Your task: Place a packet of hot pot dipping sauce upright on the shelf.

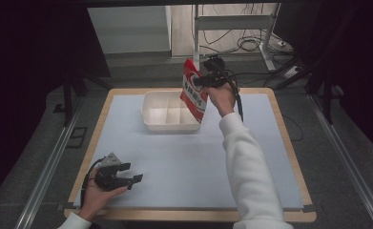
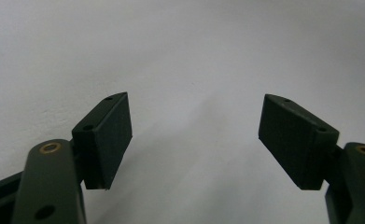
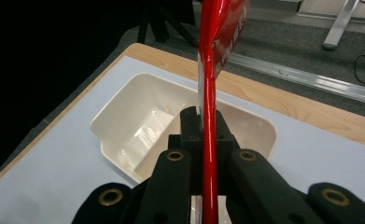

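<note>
My right tongs (image 1: 208,76) are clamped on the edge of a red packet (image 1: 193,90), held in the air above the right end of the white divided tray (image 1: 167,123) at the far side of the counter (image 1: 184,162). My left tongs (image 1: 129,174) rest low near the counter's near-left corner, jaws wide apart, nothing between them.

Pouch (image 1: 193,89) print: white characters on a red band, too small to read.
Pouch edge (image 3: 216,56): white marks, blurred, unreadable.
</note>
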A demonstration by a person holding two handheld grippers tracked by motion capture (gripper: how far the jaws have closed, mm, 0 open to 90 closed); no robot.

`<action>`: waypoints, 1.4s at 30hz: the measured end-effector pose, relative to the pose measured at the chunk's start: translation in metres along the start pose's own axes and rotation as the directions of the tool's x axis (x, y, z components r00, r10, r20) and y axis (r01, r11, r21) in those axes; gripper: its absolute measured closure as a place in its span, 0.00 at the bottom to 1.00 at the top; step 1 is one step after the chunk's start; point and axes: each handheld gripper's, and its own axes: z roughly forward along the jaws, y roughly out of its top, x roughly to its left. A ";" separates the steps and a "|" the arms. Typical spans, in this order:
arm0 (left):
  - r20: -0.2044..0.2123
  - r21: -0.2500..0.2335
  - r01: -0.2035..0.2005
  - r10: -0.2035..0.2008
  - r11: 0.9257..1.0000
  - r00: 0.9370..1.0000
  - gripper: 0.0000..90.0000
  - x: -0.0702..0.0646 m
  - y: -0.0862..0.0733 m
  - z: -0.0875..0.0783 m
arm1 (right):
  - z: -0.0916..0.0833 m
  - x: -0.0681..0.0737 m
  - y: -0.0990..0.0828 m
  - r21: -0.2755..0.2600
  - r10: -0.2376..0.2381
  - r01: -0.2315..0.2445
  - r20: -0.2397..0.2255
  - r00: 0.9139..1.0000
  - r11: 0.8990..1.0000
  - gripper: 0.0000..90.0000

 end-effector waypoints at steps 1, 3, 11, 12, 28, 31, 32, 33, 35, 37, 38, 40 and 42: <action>-0.001 -0.001 0.000 0.000 1.000 1.000 0.29 0.000 0.000 0.000 | 0.000 0.000 0.000 0.002 0.005 -0.005 0.003 1.000 1.000 0.98; 0.000 -0.001 0.000 0.000 1.000 1.000 0.29 0.000 0.000 0.000 | 0.002 -0.001 0.000 -0.009 0.009 -0.009 0.004 1.000 1.000 0.98; -0.002 -0.001 -0.002 0.002 1.000 1.000 0.29 0.000 0.000 0.000 | 0.007 -0.003 -0.001 -0.029 0.025 -0.024 0.029 0.999 0.999 0.98; -0.002 -0.001 -0.003 0.003 1.000 1.000 0.29 0.000 0.000 0.000 | 0.008 -0.003 -0.002 -0.030 0.026 -0.025 0.032 0.999 0.999 0.98; -0.001 -0.001 -0.003 0.003 1.000 1.000 0.29 0.000 0.000 0.000 | 0.021 -0.004 -0.009 -0.045 0.033 -0.029 0.079 0.996 0.999 0.98; -0.001 -0.001 -0.004 0.004 1.000 1.000 0.29 0.000 0.000 0.000 | 0.021 0.000 -0.009 -0.034 0.020 -0.017 0.094 0.995 0.999 0.98; -0.001 -0.001 -0.005 0.005 1.000 1.000 0.29 0.000 0.000 0.000 | 0.021 0.000 -0.009 -0.034 0.020 -0.017 0.094 0.995 0.999 0.98; 0.000 -0.001 -0.005 0.005 1.000 1.000 0.29 0.000 0.000 0.000 | 0.024 0.004 -0.009 -0.022 -0.002 0.004 0.108 0.994 1.000 0.98; 0.000 0.000 -0.007 0.007 1.000 1.000 0.29 -0.001 0.000 0.000 | 0.025 0.007 -0.009 -0.007 -0.008 0.009 0.110 0.994 1.000 0.98; 0.000 -0.001 -0.006 0.006 1.000 1.000 0.29 -0.001 0.000 0.000 | 0.029 0.010 -0.009 0.005 -0.015 0.015 0.111 0.994 1.000 0.98; 0.000 -0.001 -0.006 0.006 1.000 1.000 0.29 -0.001 0.000 0.000 | 0.031 0.011 -0.010 0.012 -0.020 0.019 0.110 0.994 1.000 0.98; 0.000 0.000 -0.006 0.006 1.000 1.000 0.29 -0.001 0.000 0.000 | 0.033 0.011 -0.010 0.020 -0.022 0.020 0.109 0.994 1.000 0.98; 0.000 0.000 -0.006 0.006 1.000 1.000 0.29 0.000 0.000 -0.001 | 0.036 0.010 -0.012 0.036 -0.016 0.012 0.105 0.994 0.999 0.98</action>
